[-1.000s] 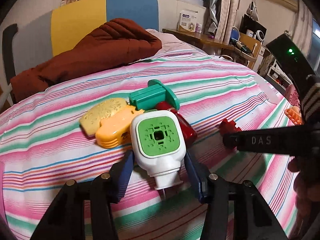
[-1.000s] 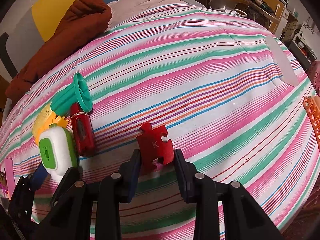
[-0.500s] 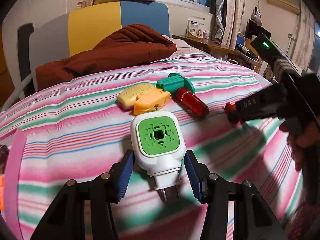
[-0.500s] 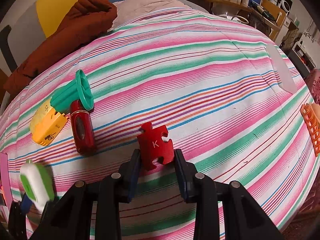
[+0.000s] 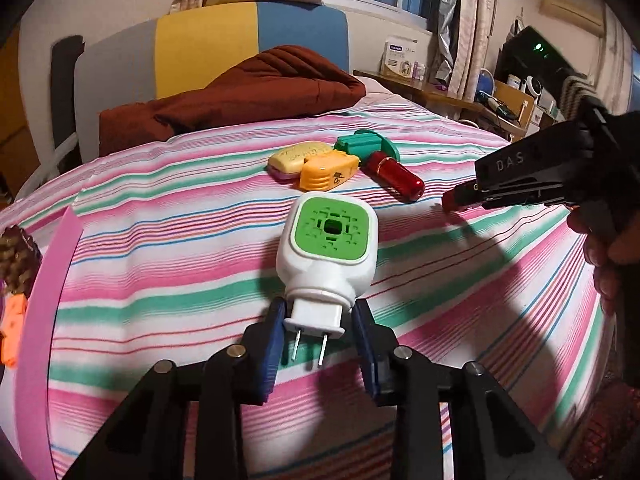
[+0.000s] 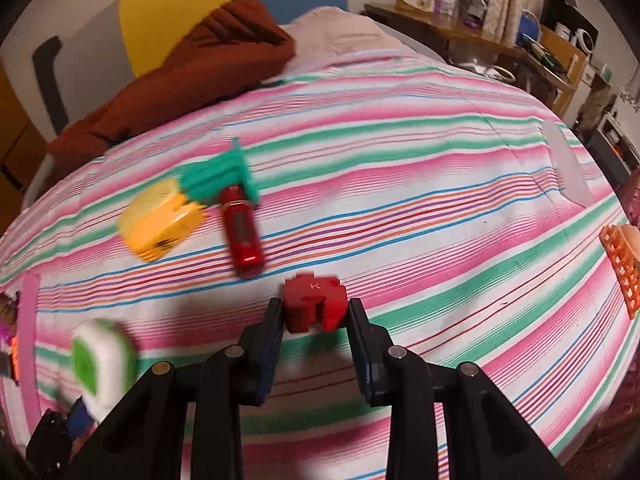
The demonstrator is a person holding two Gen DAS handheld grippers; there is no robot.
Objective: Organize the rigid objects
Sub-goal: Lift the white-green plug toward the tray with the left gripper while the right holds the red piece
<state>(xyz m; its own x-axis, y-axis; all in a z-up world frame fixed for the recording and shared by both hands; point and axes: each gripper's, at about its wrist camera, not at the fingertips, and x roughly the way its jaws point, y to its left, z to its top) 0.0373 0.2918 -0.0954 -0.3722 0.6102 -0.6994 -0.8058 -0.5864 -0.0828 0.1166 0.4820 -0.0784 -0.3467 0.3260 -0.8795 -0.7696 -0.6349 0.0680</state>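
Above a striped bedspread (image 5: 168, 264), the left gripper (image 5: 318, 330), jaws closing, flanks the neck of a white-and-green plug-in device (image 5: 328, 248), its long axis along the fingers, prongs rearward; the right gripper (image 6: 314, 322) pinches a red puzzle piece (image 6: 314, 304).

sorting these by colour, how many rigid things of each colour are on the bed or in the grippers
red: 2, cylinder and puzzle piece
yellow/orange: 2, yellow case and orange piece
green: 1, funnel-shaped piece
white with green face: 1, plug-in device
total: 6
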